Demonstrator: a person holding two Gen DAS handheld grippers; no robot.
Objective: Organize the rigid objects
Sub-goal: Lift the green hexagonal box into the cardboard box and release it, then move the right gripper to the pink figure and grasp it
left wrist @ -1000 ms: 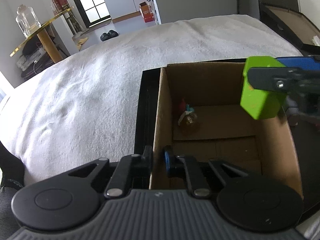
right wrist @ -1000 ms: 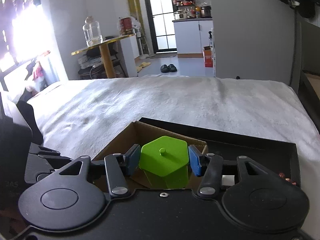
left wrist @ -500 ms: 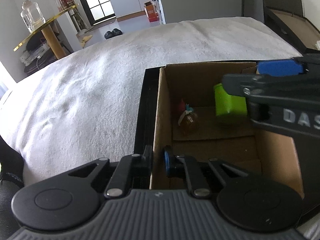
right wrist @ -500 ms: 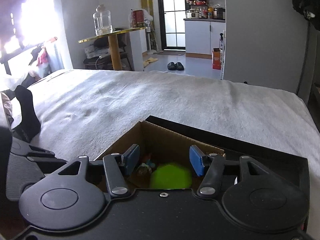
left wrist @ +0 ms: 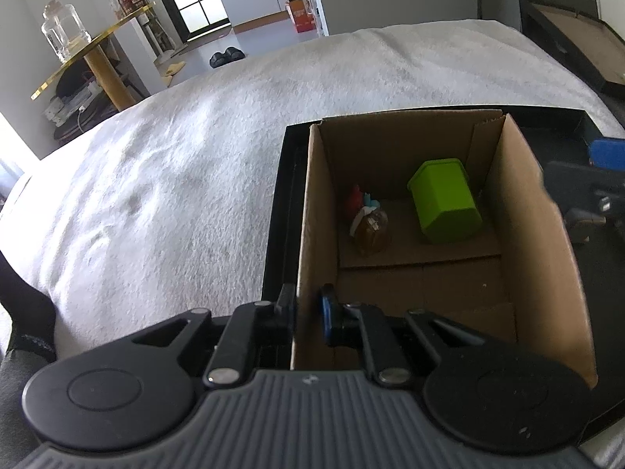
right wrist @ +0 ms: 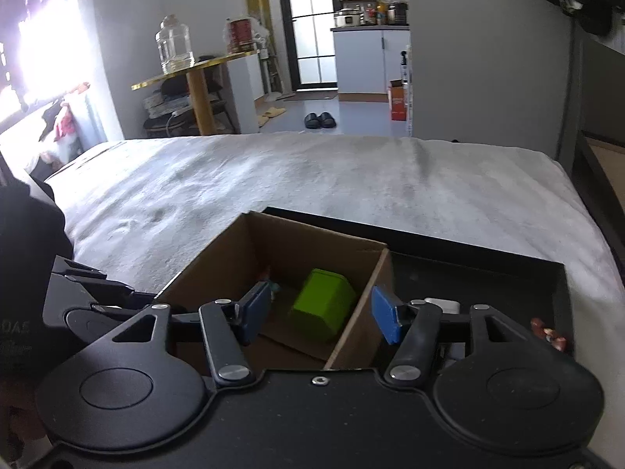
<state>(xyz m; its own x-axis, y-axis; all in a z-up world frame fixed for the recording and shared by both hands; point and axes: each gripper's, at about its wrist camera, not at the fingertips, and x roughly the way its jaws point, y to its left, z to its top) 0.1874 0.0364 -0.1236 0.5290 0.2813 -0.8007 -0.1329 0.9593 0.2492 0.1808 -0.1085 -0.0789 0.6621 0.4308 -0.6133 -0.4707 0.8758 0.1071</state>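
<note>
A glass jar (right wrist: pixel 174 45) and red tin (right wrist: pixel 239 35) stand on a gold table (right wrist: pixel 195 68); black slippers (right wrist: pixel 320 119) lie on the floor.

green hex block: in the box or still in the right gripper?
In the box. The green hexagonal block rests on the cardboard box floor; the right gripper is open and empty above it.

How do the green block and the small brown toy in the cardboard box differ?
The green block is a plain, flat-faced prism lying tipped on its side; the brown toy is rounded, smaller and topped with red and blue bits. The block lies nearer the box's right wall, the toy nearer the left. Both rest on the cardboard box floor.
</note>
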